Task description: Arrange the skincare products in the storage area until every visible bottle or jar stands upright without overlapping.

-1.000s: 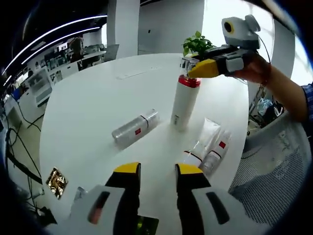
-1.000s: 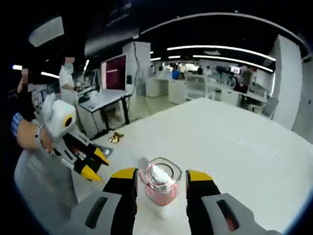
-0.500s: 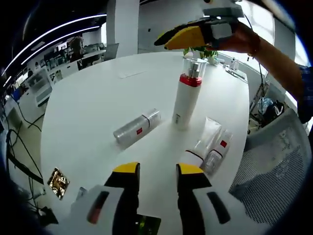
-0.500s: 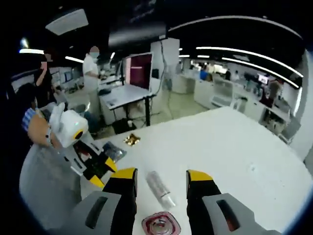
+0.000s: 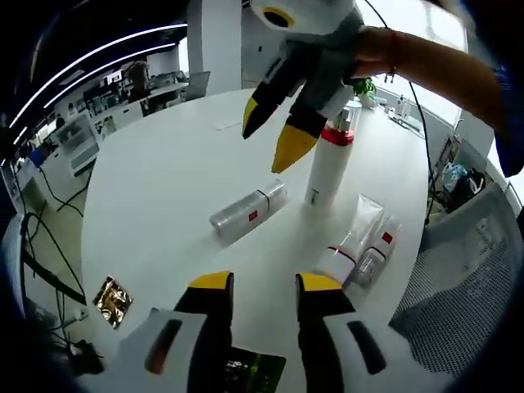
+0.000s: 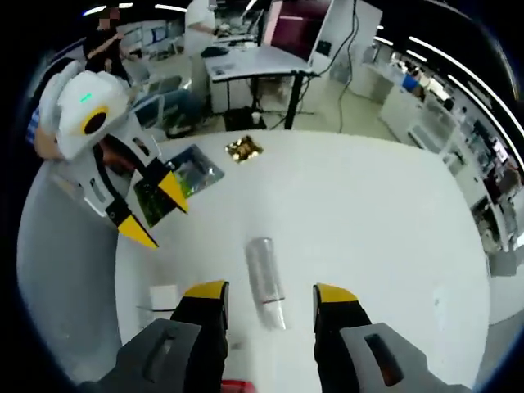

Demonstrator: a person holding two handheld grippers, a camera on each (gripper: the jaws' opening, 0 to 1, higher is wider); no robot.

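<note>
Left gripper view: my left tool [image 5: 260,286] is hovering above the near edge of the round white worktop [image 5: 164,188], its yellow-tipped jaws standing parted with nothing between them. My right tool [image 5: 277,131] is hanging in from above, jaws spread and empty, just beside the tall white bottle [image 5: 329,168], which is standing upright with a red band under its clear cap. A clear-capped bottle [image 5: 248,213] is lying on its side near the middle of the worktop. Two more products, a tube [image 5: 354,237] and a small bottle [image 5: 374,255], are lying side by side toward the right edge, touching or nearly so. A gold foil packet [image 5: 113,300] is resting near the left edge.

Right gripper view: I am looking down between my right tool [image 6: 268,293] jaws, open and holding nothing, at the lying bottle [image 6: 266,282], which is stretched lengthwise in line with the gap. My left tool [image 6: 151,214] is showing at the left, jaws apart. A dark card [image 6: 176,182] and the foil packet [image 6: 244,148] are lying near the far edge.
</note>
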